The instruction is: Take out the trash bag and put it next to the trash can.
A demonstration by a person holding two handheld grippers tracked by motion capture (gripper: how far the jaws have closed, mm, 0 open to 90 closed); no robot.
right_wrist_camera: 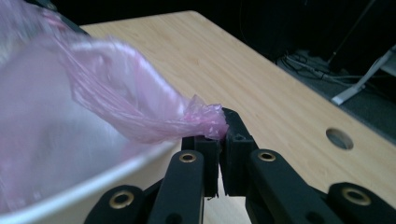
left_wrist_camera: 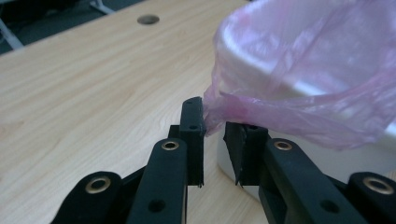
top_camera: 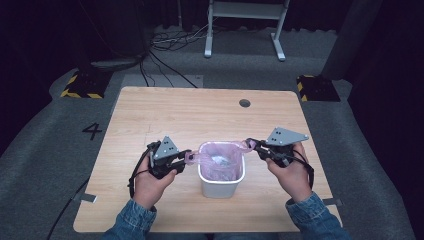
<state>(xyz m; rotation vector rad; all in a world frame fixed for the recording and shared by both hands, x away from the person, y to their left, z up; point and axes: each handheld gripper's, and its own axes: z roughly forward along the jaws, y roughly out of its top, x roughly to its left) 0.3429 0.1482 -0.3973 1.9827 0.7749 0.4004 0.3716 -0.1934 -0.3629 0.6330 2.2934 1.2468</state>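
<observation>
A white bin [top_camera: 221, 189] stands on the wooden table [top_camera: 165, 115], lined with a thin pink bag [top_camera: 220, 155]. My left gripper [top_camera: 186, 158] is at the bin's left side. In the left gripper view its jaws [left_wrist_camera: 215, 116] pinch a bunched corner of the bag [left_wrist_camera: 303, 93], which is drawn out from the bin's rim [left_wrist_camera: 327, 163]; a narrow gap shows below the plastic. My right gripper [top_camera: 251, 145] is at the bin's right. There its jaws [right_wrist_camera: 223, 128] are shut on the bag's other corner [right_wrist_camera: 116, 93], pulled taut off the rim [right_wrist_camera: 70, 200].
A round cable hole [top_camera: 244, 103] sits in the table's far middle. On the floor beyond the table are a white metal stand [top_camera: 245, 25], loose cables [top_camera: 170, 42] and two yellow-and-black striped bases [top_camera: 80, 85]. Bare tabletop lies on both sides of the bin.
</observation>
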